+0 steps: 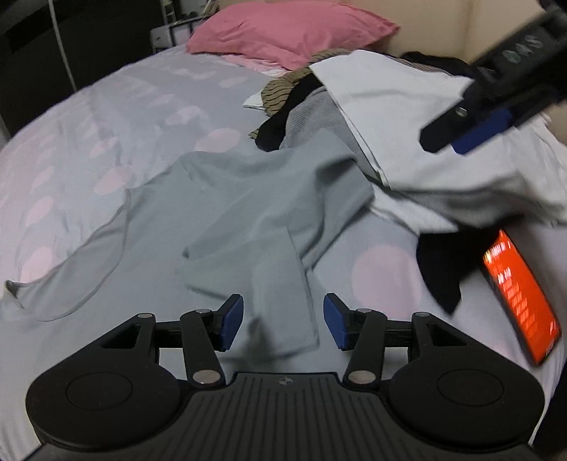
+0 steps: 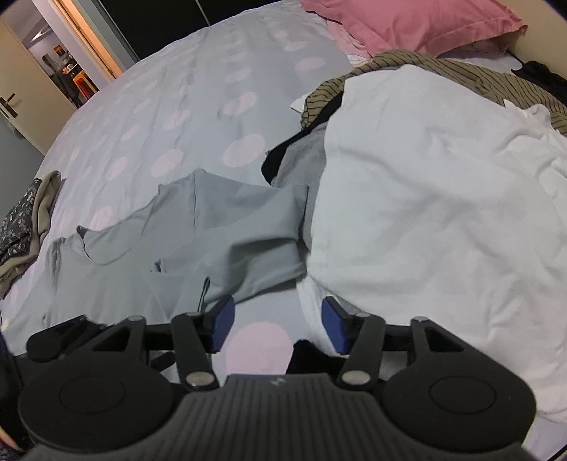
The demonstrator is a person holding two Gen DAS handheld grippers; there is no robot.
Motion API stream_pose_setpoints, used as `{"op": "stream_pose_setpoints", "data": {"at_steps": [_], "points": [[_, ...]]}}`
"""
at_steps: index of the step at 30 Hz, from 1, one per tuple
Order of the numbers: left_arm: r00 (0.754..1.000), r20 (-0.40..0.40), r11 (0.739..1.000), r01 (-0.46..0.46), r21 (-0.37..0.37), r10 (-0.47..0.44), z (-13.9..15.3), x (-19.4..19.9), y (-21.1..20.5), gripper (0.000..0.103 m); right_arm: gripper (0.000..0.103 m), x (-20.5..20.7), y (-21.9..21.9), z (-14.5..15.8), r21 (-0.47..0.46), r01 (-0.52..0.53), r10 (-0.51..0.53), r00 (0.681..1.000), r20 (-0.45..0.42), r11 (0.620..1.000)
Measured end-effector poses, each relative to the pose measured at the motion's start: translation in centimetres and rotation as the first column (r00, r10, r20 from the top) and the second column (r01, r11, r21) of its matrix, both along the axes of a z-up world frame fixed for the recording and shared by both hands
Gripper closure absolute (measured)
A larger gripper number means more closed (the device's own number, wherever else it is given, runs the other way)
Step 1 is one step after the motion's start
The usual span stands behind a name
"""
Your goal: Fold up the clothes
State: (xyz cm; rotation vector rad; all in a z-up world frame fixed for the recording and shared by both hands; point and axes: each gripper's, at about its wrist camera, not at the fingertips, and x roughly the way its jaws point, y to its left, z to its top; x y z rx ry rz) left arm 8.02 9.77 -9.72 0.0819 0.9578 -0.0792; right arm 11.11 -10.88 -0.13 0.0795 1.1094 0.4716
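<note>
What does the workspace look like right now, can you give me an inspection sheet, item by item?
Surface: bed sheet, pale with pink dots, creased.
Job's things: grey garment spread out crumpled; white garment on a mixed pile.
Clutter: striped garment and dark clothes in the pile; phone with lit orange screen; pink pillow; more clothes at the bed's edge.
Grippers: left gripper open over a grey flap; right gripper open over bare sheet, its right finger by the white garment's edge; neither holds anything.
Cables: nothing seen.
Surroundings: open doorway to a lit room.
</note>
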Motion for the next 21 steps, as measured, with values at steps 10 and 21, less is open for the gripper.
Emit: {"op": "stream_pose_setpoints", "data": {"at_steps": [10, 21], "points": [[0.991, -0.079, 0.992, -0.116, -0.045, 0.112, -2.3, 3.5, 0.7, 0.074, 0.044, 2.3, -1.3, -0.4, 0.005, 0.047, -0.046, 0.998, -0.046, 0.999], [0.989, -0.006, 0.964, -0.148, -0.220, 0.151, 4.5, 1.7, 5.4, 0.096, 0.044, 2.6, -0.4, -0.8, -0.030, 0.021, -0.022, 0.999, -0.049, 0.999]]}}
